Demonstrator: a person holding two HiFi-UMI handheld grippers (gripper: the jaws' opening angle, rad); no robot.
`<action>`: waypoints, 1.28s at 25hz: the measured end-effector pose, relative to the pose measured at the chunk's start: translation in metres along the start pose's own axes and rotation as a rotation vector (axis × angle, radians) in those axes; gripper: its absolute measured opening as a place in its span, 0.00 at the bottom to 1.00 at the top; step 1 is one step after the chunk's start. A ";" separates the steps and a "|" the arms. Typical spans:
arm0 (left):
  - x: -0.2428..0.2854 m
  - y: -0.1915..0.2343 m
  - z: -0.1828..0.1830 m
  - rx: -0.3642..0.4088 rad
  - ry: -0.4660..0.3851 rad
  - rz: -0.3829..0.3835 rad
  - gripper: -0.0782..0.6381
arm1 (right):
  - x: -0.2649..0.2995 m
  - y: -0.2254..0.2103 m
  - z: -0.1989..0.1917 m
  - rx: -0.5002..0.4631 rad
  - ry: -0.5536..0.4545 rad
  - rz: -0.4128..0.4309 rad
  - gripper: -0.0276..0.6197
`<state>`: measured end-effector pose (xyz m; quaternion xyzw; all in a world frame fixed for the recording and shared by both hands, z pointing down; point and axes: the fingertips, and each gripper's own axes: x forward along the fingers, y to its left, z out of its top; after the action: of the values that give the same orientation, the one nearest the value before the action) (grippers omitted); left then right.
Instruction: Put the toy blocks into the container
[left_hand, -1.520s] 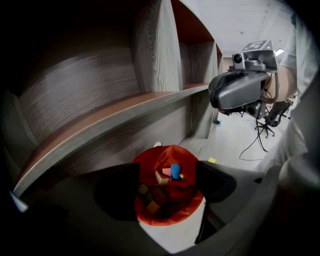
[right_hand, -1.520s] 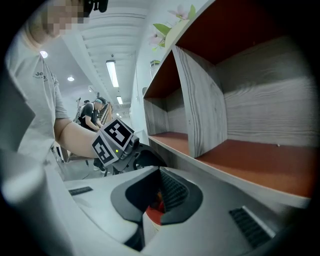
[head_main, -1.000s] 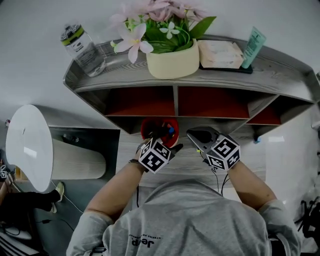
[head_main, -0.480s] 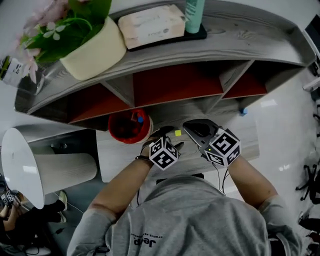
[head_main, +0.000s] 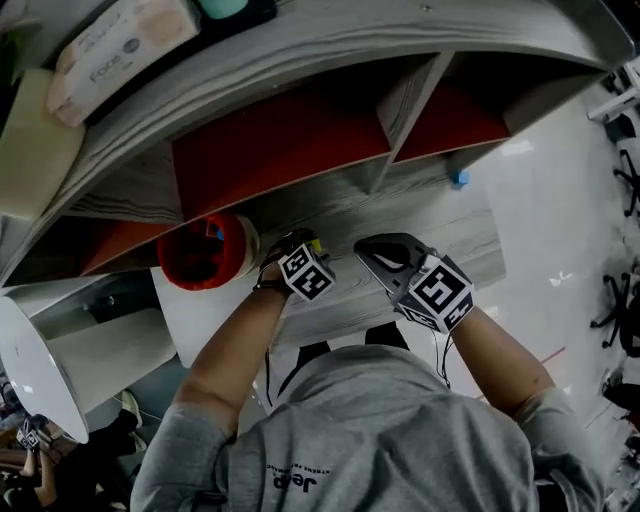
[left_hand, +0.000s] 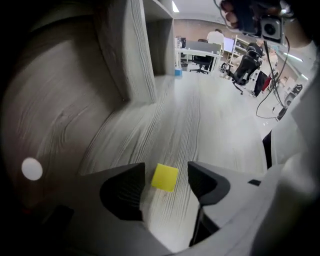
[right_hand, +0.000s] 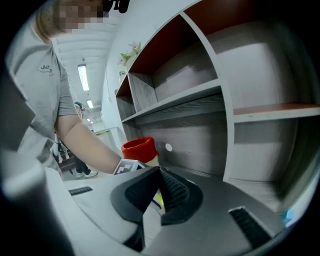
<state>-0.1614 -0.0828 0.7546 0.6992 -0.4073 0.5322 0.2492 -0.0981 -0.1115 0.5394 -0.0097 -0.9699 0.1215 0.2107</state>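
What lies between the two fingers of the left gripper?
A yellow block lies on the desk between the fingers of the left gripper, which have just been closing but do not grip it yet. The left gripper view shows this.

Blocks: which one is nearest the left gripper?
The yellow block, on the desk between the left gripper's jaws, which have just been closing but don't touch it. The blue block lies far off.

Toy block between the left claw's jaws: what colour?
Yellow toy block; clearest in the left gripper view.
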 end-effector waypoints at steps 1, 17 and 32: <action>0.005 0.000 -0.002 0.003 0.012 -0.006 0.48 | -0.002 -0.002 -0.005 0.009 0.003 -0.002 0.04; -0.087 -0.010 0.038 -0.072 -0.189 -0.036 0.36 | 0.014 0.013 0.024 -0.026 -0.017 0.026 0.04; -0.284 0.103 -0.091 -0.362 -0.335 0.265 0.36 | 0.130 0.117 0.137 -0.179 -0.033 0.203 0.04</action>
<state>-0.3257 0.0187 0.5048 0.6622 -0.6193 0.3555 0.2273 -0.2765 -0.0211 0.4433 -0.1244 -0.9742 0.0553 0.1798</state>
